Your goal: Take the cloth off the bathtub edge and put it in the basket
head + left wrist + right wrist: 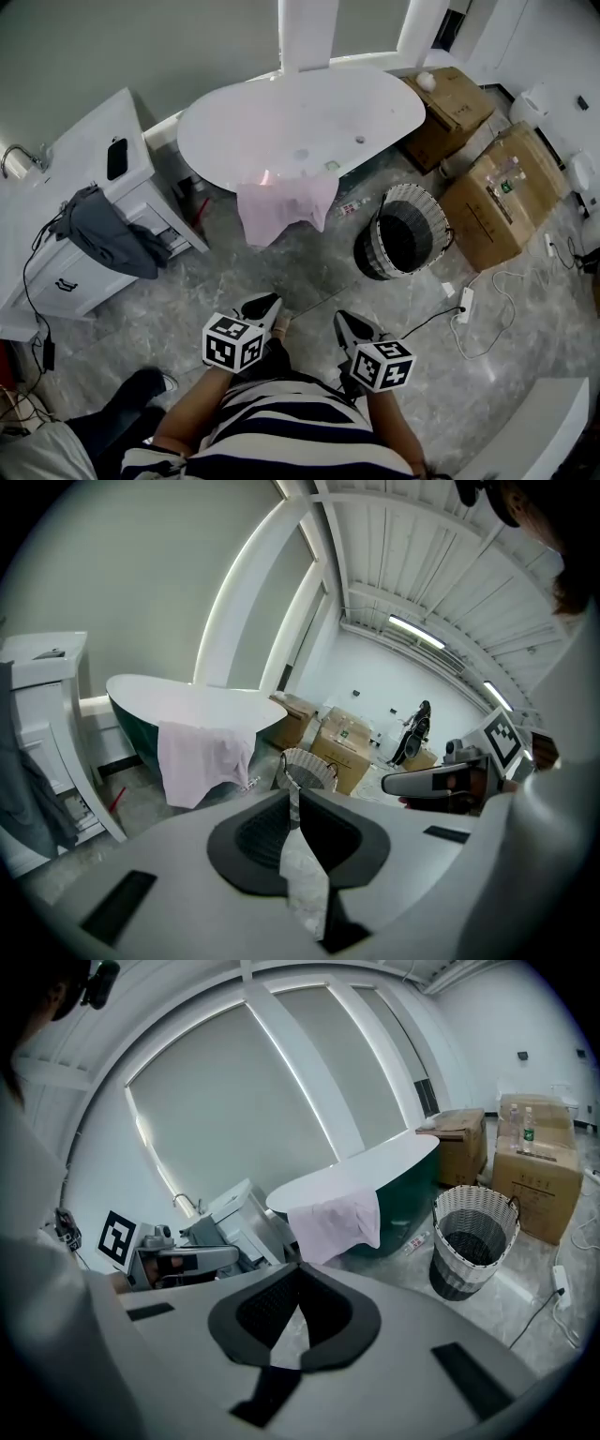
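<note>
A pale pink cloth (284, 206) hangs over the near edge of the white oval bathtub (300, 122). The woven basket (405, 231), light-rimmed and dark inside, stands on the floor to the right of the cloth. Both grippers are held close to the person's body, well short of the tub. My left gripper (274, 304) is shut with nothing in it, and my right gripper (343, 322) is shut and empty too. In the left gripper view the cloth (202, 759) and basket (309, 769) lie ahead; the right gripper view shows the cloth (337, 1222) and basket (473, 1237) as well.
Cardboard boxes (497, 192) stand right of the basket and behind it. A white cabinet (89, 206) with dark clothing (108, 234) draped on it is at the left. A power strip and cable (469, 309) lie on the marble floor at the right.
</note>
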`<state>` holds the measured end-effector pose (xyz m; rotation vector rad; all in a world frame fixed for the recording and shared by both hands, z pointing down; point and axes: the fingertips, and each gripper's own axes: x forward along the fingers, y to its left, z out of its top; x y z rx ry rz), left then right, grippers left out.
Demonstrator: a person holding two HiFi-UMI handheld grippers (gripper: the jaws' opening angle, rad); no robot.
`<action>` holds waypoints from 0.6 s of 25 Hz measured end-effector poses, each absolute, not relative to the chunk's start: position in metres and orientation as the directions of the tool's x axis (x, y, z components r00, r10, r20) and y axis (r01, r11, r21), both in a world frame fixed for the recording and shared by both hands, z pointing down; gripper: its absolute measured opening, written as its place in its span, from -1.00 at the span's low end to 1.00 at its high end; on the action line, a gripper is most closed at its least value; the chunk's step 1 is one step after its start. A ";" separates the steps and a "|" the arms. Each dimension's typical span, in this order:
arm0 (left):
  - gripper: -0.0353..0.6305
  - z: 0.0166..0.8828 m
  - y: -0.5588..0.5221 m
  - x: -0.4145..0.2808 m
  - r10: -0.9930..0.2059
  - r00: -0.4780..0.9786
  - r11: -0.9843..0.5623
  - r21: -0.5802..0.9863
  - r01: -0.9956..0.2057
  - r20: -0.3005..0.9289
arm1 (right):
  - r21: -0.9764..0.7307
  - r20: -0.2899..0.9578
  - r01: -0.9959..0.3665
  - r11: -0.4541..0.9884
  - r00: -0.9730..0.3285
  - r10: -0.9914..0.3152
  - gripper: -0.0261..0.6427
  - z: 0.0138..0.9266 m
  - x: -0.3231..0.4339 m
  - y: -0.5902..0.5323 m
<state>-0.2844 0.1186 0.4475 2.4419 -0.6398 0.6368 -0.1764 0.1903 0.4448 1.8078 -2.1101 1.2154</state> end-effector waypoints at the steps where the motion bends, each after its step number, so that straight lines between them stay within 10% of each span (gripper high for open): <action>1: -0.83 0.449 0.110 -0.281 -0.298 0.777 -0.747 0.371 -0.552 0.555 | -0.490 0.558 -0.871 -0.031 -0.286 -0.779 -0.84 0.446 -0.174 0.182; 15: -0.83 0.468 -0.016 -0.285 -0.295 0.748 -0.716 0.381 -0.585 0.594 | -0.464 0.590 -0.886 0.009 -0.317 -0.743 -0.84 0.467 -0.171 0.045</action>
